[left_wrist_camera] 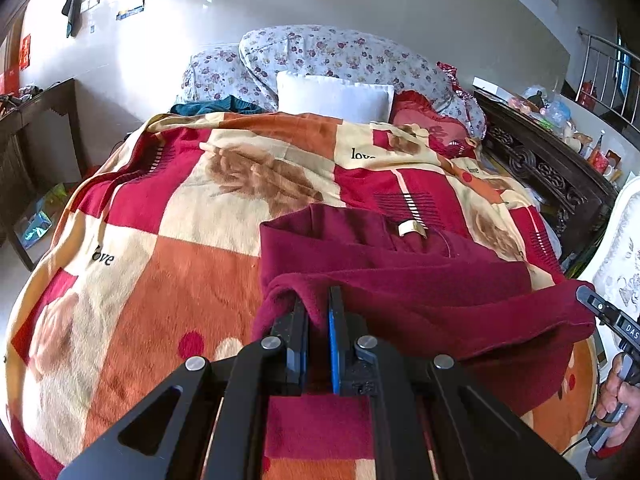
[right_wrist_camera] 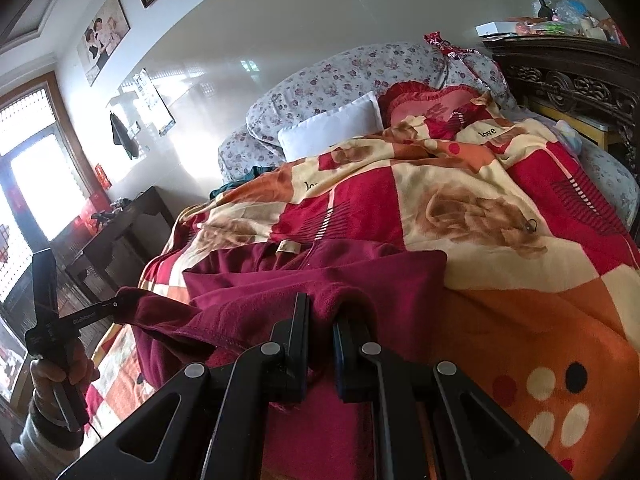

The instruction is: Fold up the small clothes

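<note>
two grippers are clamped on one dark red garment, one at each near corner of its lifted edge. going from the left: in my left wrist view, a dark wooden side table stands at nine o'clock beside the bed. my left gripper sits at six o'clock, its jaws pinched together on a fold of the maroon fleece. the cloth runs off toward three o'clock, where my right gripper bites its far corner, the hand on the handle below. the rest of the garment lies on the patterned blanket, its pale neck label up near centre. at twelve o'clock a white pillow leans on floral bedding. from my right wrist view, the right gripper likewise has its jaws closed on fleece, with a carved headboard at two o'clock.
</note>
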`<action>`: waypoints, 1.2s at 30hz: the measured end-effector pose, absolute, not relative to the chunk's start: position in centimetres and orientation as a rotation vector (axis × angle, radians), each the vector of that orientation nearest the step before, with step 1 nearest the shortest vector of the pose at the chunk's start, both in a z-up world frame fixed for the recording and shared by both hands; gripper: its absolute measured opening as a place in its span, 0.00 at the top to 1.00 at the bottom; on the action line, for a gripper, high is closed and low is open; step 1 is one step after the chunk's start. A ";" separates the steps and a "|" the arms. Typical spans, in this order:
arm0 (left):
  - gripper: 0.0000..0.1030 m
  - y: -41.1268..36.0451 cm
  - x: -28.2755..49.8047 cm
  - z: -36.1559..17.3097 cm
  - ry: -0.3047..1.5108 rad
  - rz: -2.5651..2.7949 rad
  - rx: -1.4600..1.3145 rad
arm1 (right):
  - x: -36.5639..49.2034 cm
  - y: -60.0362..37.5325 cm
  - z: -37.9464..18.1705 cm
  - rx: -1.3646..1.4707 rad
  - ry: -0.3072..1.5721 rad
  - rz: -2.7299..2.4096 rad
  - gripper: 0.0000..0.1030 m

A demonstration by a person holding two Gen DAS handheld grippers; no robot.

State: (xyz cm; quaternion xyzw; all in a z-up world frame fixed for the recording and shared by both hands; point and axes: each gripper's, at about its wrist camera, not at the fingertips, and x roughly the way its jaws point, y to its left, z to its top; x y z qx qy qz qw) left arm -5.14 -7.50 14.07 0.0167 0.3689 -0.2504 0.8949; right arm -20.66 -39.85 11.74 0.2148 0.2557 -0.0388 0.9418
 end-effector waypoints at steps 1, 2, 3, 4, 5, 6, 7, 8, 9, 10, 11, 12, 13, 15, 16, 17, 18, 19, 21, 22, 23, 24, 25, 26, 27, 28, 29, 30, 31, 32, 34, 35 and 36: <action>0.93 -7.7 -4.8 14.0 0.766 -0.517 0.038 | -20.2 -40.0 11.7 0.436 0.524 -0.083 0.90; 0.93 -8.0 -4.4 14.0 0.766 -0.515 0.041 | -19.6 -40.2 11.7 0.434 0.526 -0.087 0.90; 0.93 -8.3 -4.0 14.0 0.766 -0.513 0.046 | -19.2 -40.4 11.6 0.433 0.528 -0.091 0.90; 0.93 -8.5 -3.6 14.0 0.765 -0.511 0.050 | -18.8 -40.6 11.5 0.435 0.529 -0.096 0.90; 0.93 -8.8 -3.1 14.1 0.764 -0.509 0.050 | -18.3 -40.9 11.4 0.442 0.531 -0.099 0.90; 0.93 -9.1 -2.6 14.0 0.765 -0.507 0.051 | -17.8 -41.3 11.3 0.451 0.535 -0.100 0.90; 0.93 -9.5 -1.9 13.9 0.770 -0.501 0.051 | -17.2 -41.7 11.1 0.459 0.541 -0.102 0.90; 0.93 -9.7 -1.4 13.8 0.773 -0.498 0.050 | -16.7 -42.0 10.9 0.463 0.546 -0.106 0.89; 0.93 -10.0 -0.8 13.6 0.777 -0.495 0.050 | -16.1 -42.4 10.5 0.469 0.555 -0.113 0.90; 0.93 -10.5 -0.1 13.3 0.785 -0.492 0.051 | -15.6 -42.7 10.2 0.477 0.562 -0.116 0.90; 0.93 -10.9 0.6 13.0 0.793 -0.489 0.049 | -15.0 -43.2 9.6 0.495 0.574 -0.117 0.89; 0.93 -11.2 1.0 12.7 0.800 -0.487 0.048 | -14.5 -43.6 9.1 0.508 0.584 -0.119 0.90; 0.93 -11.6 1.5 12.4 0.806 -0.484 0.050 | -14.0 -44.1 8.6 0.525 0.593 -0.124 0.90; 0.93 -12.2 2.3 11.9 0.814 -0.478 0.055 | -13.3 -45.1 7.6 0.558 0.610 -0.124 0.90; 0.93 -12.4 2.7 11.7 0.818 -0.476 0.055 | -12.9 -45.5 7.3 0.573 0.615 -0.125 0.90; 0.93 -12.8 3.2 11.3 0.825 -0.473 0.055 | -12.6 -45.9 7.0 0.590 0.618 -0.122 0.90; 0.93 -12.9 3.5 11.2 0.828 -0.472 0.054 | -12.4 -46.1 6.7 0.605 0.621 -0.119 0.90; 0.93 -13.2 3.9 10.9 0.835 -0.471 0.056 | -12.2 -46.4 6.5 0.619 0.624 -0.119 0.90; 0.93 -13.6 4.5 10.4 0.845 -0.468 0.063 | -11.7 -46.9 5.9 0.647 0.625 -0.119 0.90; 0.93 -13.8 4.7 10.2 0.850 -0.464 0.063 | -11.5 -47.0 5.8 0.658 0.623 -0.119 0.90; 0.92 -14.0 5.0 10.0 0.853 -0.463 0.062 | -11.3 -47.2 5.6 0.674 0.619 -0.120 0.90; 0.92 -14.2 5.2 9.8 0.857 -0.465 0.060 | -11.2 -47.4 5.6 0.691 0.613 -0.120 0.90; 0.91 -14.3 5.5 9.7 0.860 -0.465 0.058 | -11.1 -47.9 5.5 0.722 0.600 -0.116 0.90; 0.90 -14.4 5.8 9.7 0.864 -0.462 0.052 | -11.0 -48.2 5.4 0.748 0.592 -0.110 0.90; 0.90 -14.4 6.2 9.6 0.874 -0.468 0.034 | -10.8 -48.7 5.3 0.784 0.589 -0.104 0.89; 0.89 -14.4 6.5 9.6 0.883 -0.477 0.020 | -10.8 -49.0 5.2 0.812 0.585 -0.103 0.89; 0.88 -14.2 6.9 9.7 0.897 -0.490 0.000 | -10.9 -49.2 5.3 0.840 0.577 -0.097 0.89; 0.84 -14.1 7.2 9.8 0.907 -0.499 -0.020 | -11.0 -49.3 5.4 0.856 0.567 -0.090 0.88; 0.77 -13.9 7.4 9.9 0.915 -0.510 -0.039 | -11.1 -49.2 5.8 0.852 0.557 -0.084 0.86; 0.73 -13.7 7.6 10.1 0.920 -0.525 -0.061 | -11.2 -49.1 6.2 0.844 0.549 -0.079 0.81; 0.49 -13.2 7.6 10.7 0.903 -0.526 -0.080 | -11.5 -49.1 6.8 0.851 0.527 -0.061 0.71; 0.43 -12.9 7.5 11.2 0.871 -0.497 -0.074 | -11.8 -49.2 7.3 0.859 0.512 -0.074 0.57; 0.40 -12.6 7.3 11.7 0.841 -0.478 -0.076 | -12.1 -49.4 7.7 0.852 0.499 -0.103 0.50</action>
